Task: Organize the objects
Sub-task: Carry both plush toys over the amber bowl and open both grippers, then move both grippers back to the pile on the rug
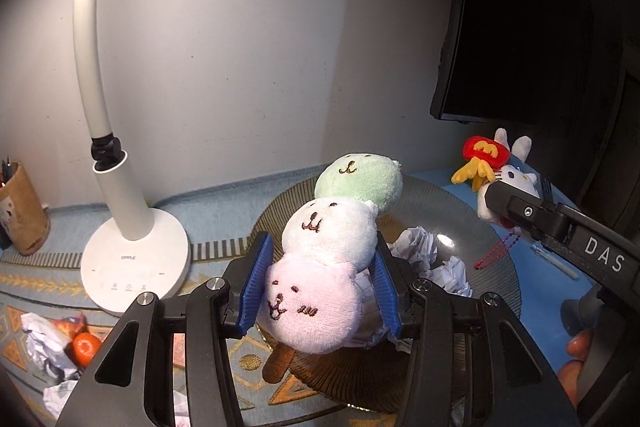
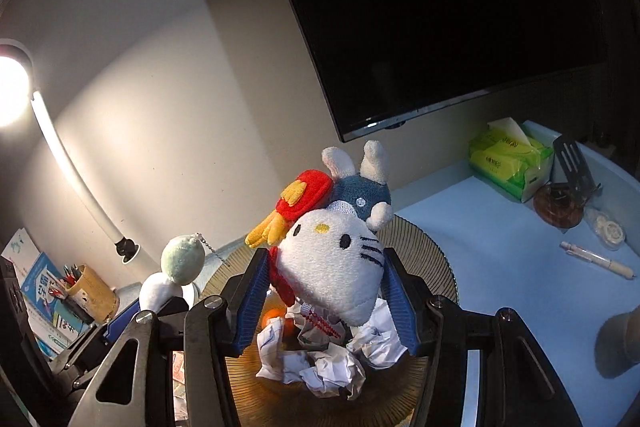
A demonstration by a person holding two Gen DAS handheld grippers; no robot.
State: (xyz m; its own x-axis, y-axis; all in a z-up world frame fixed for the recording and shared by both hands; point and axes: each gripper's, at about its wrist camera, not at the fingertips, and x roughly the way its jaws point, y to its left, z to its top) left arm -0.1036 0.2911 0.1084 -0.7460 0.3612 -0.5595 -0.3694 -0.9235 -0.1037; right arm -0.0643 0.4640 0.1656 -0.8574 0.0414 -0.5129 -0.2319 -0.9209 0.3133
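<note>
The three-ball plush skewer (image 1: pixel 324 259) was pinched at its pink ball between the blue pads of the left gripper (image 1: pixel 320 291), above the ribbed plate (image 1: pixel 472 227). The white cat plush (image 2: pixel 336 275) was clamped between the right gripper's (image 2: pixel 326 301) jaws, crumpled paper (image 2: pixel 332 367) lying just below them.

On the base of the white desk lamp (image 1: pixel 134 259), at your left, you can read "OPPLE" in small grey letters. The black body of the right gripper (image 1: pixel 516 201), coming in from the right edge, carries "DAS" in white capitals. The red pouch (image 1: pixel 486 149) on the white cat plush (image 1: pixel 514 179) bears a yellow "M". The print on the green tissue pack (image 2: pixel 510 157), far right, and on the blue booklets (image 2: pixel 42 285), near left, is too small to read.
</note>
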